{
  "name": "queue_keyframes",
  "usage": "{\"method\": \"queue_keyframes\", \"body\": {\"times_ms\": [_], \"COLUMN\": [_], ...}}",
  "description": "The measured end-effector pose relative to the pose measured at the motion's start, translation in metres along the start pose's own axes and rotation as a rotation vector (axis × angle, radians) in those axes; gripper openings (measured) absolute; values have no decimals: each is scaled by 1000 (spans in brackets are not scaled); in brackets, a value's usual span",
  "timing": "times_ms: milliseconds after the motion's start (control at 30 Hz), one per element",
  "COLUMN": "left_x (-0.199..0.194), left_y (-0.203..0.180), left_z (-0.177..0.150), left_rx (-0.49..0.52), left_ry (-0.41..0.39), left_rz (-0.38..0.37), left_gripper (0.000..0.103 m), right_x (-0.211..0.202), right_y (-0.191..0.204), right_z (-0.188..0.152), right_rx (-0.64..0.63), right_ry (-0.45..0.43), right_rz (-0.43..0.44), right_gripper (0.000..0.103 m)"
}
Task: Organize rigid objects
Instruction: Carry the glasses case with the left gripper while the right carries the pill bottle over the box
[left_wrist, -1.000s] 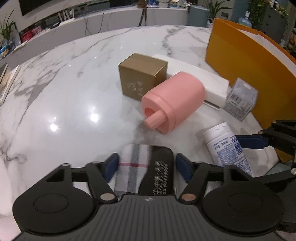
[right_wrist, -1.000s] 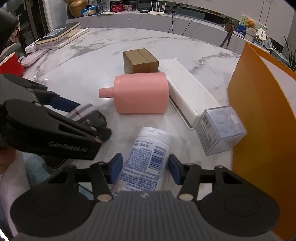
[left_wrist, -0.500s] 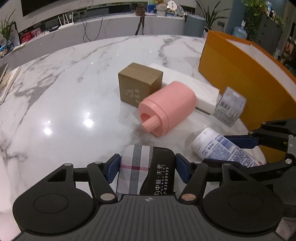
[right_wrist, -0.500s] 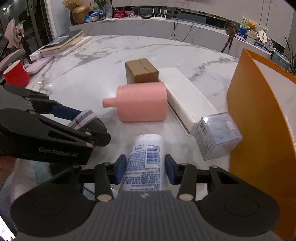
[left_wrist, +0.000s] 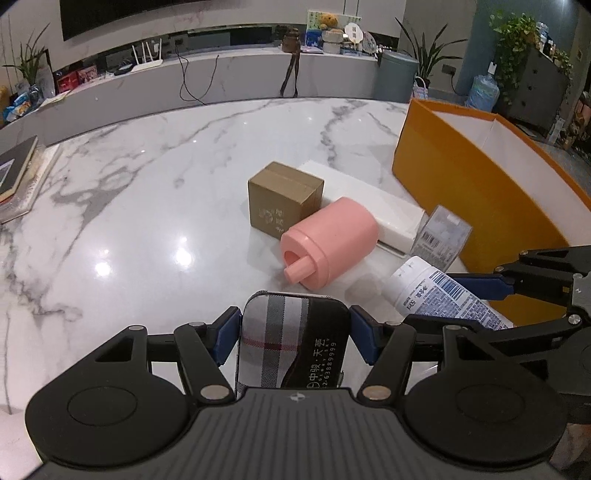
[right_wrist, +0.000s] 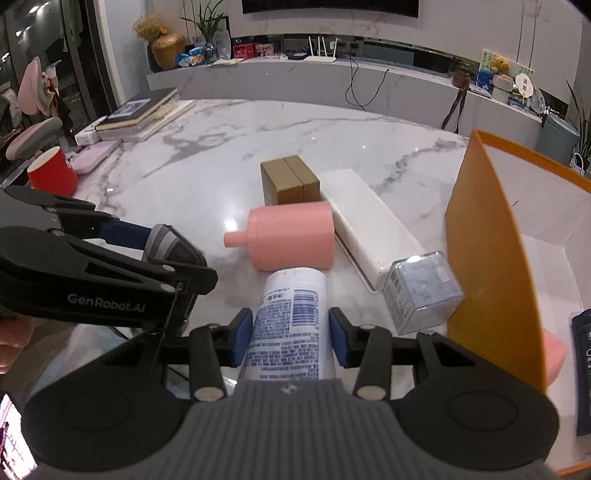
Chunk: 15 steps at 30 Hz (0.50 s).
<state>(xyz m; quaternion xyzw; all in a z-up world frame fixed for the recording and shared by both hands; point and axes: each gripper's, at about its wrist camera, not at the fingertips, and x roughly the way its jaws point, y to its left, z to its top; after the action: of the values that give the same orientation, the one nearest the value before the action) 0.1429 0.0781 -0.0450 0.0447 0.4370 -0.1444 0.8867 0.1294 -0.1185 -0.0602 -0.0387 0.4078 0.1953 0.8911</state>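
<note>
Left claw (left_wrist: 294, 339) pinching plaid-and-black rounded case (left_wrist: 291, 343), pads tight on both sides, case clear of marble table (left_wrist: 147, 206). Right claw (right_wrist: 291, 338) pinching white cylindrical bottle with blue barcode label (right_wrist: 288, 325), also lifted.

Orange cardboard box with white interior (right_wrist: 480, 266) right of right claw; dark item plus pink item visible inside, so partly filled.

Left to sort, ahead of claws: pink plastic cylinder with spout (right_wrist: 291, 236), brown cardboard cube (right_wrist: 290, 182), long white box (right_wrist: 365, 229), clear plastic cube (right_wrist: 421, 291). Judgement: under halfway.
</note>
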Motion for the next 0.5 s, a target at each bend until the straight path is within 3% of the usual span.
{"method": "queue_keyframes", "body": {"times_ms": [500], "left_x": [-44], "left_y": [-19], "left_z": [10], "left_rx": [6], "left_ry": [-68], "left_rz": [40], "left_gripper": [72], "right_x": [-47], "right_y": [-9], "right_z": [11], "right_rx": [-23], "right_ry": [-96], "right_rz": [26], "right_gripper": [44]}}
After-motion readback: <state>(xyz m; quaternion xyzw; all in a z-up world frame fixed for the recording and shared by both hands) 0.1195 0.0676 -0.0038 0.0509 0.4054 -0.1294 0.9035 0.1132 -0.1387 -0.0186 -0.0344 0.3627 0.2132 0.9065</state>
